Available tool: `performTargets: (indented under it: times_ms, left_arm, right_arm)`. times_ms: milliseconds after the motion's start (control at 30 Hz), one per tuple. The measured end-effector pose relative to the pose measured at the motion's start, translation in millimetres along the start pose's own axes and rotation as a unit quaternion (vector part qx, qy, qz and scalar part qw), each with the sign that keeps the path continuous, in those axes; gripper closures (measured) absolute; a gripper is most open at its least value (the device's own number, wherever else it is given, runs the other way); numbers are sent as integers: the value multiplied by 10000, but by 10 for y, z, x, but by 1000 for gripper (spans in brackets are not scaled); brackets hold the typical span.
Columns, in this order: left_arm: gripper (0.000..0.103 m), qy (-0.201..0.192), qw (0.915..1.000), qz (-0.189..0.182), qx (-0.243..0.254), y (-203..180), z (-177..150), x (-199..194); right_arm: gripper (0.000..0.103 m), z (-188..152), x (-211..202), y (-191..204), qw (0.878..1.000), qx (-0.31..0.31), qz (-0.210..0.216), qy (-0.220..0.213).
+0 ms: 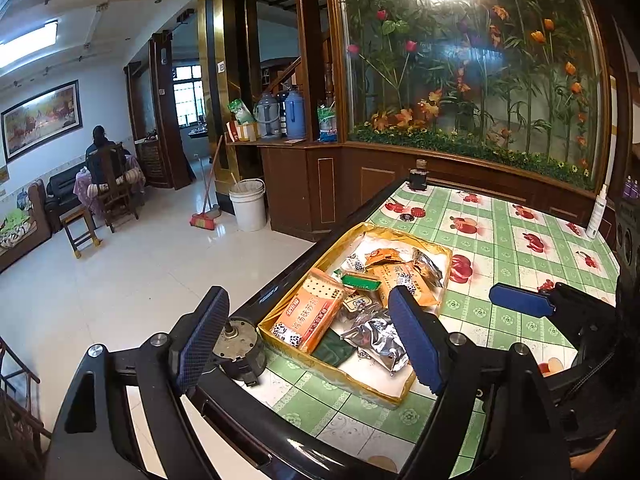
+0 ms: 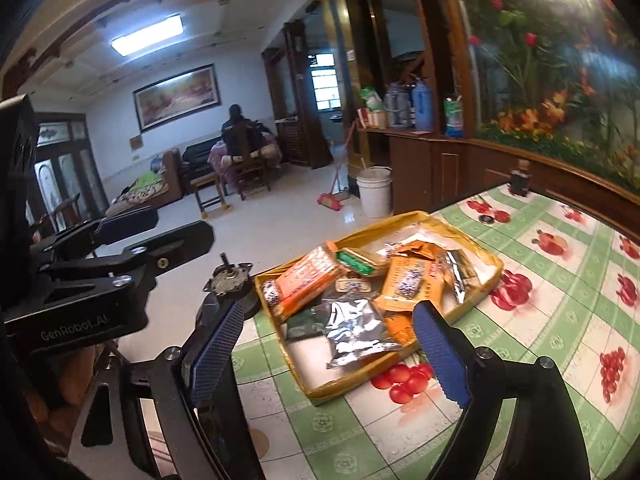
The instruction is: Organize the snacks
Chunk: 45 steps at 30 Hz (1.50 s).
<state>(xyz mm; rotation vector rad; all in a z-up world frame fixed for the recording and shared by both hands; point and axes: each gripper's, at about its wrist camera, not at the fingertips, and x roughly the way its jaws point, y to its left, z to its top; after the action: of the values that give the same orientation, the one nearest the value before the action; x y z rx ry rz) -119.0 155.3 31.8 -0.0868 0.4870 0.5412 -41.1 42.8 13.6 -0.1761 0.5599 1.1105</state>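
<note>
A shallow yellow box (image 1: 362, 387) sits on the table and holds several snack packs: an orange cracker pack (image 1: 316, 312), a green-topped pack (image 1: 360, 281), silver foil packs (image 1: 376, 340) and orange packets (image 1: 408, 276). The box (image 2: 478, 290) shows in the right wrist view too, with the cracker pack (image 2: 308, 280) and a foil pack (image 2: 356, 332). My left gripper (image 1: 310, 340) is open and empty, held above the box's near end. My right gripper (image 2: 326, 350) is open and empty, just short of the box. It also shows in the left wrist view (image 1: 520, 300).
The table (image 1: 520, 256) has a green checked cloth with fruit prints. A small metal motor (image 1: 236, 344) stands by the box's left corner. A dark bottle (image 1: 418, 174) and two bottle caps (image 1: 414, 213) are at the far edge, a white spray bottle (image 1: 598, 212) at the right.
</note>
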Motion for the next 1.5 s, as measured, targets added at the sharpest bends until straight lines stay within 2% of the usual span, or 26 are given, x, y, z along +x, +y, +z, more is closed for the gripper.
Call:
performTargets:
  times_ms: [1500]
  left_arm:
    - [21,-113,9999,45,-8,277,4,-195]
  right_arm:
    - [14,63,-83,88,9994,-295,-122,-111]
